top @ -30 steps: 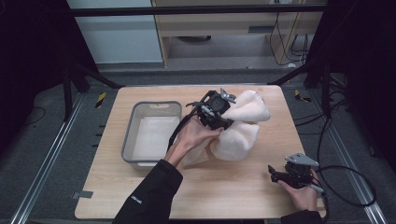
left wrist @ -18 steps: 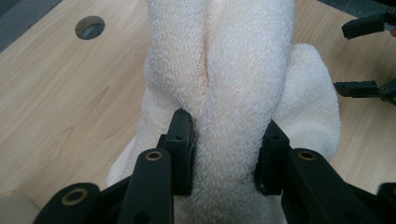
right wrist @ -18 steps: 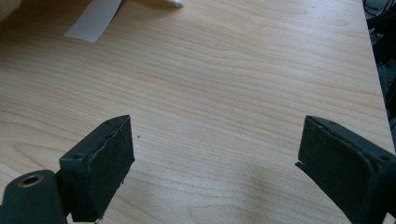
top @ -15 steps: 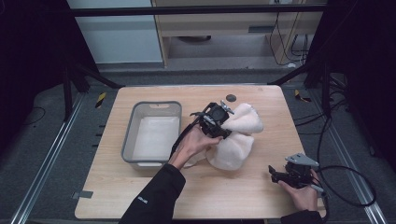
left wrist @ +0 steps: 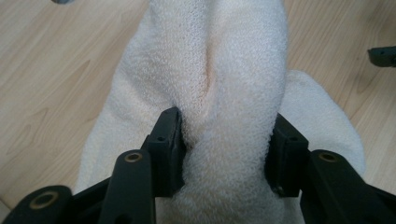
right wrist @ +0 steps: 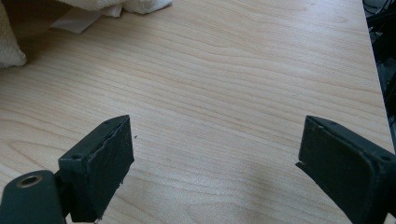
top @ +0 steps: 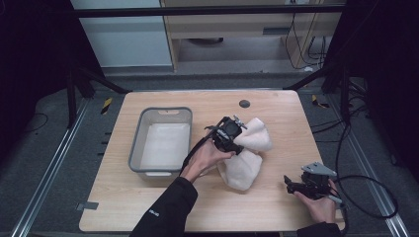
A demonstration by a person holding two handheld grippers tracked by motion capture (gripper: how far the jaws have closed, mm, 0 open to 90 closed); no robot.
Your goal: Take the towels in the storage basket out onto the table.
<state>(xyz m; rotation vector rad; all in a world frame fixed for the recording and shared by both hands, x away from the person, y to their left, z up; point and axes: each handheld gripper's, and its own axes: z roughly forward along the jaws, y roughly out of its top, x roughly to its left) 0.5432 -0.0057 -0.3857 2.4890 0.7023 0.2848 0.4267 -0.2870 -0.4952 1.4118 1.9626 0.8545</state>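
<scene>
The left gripper [top: 236,136] pinches the towel [top: 247,158] just right of the bin [top: 136,148]; the right gripper [top: 292,185], jaws wide, waits farther right.

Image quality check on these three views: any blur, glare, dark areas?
High view: soft and low in detail; the table is evenly lit, its surroundings nearly black. Left gripper view: the cream towel is bright but its weave stays readable; the left gripper jaws sit dark at the bottom. Right gripper view: wood grain sharp, mild sheen upper middle, soft shadows by the right gripper.
</scene>
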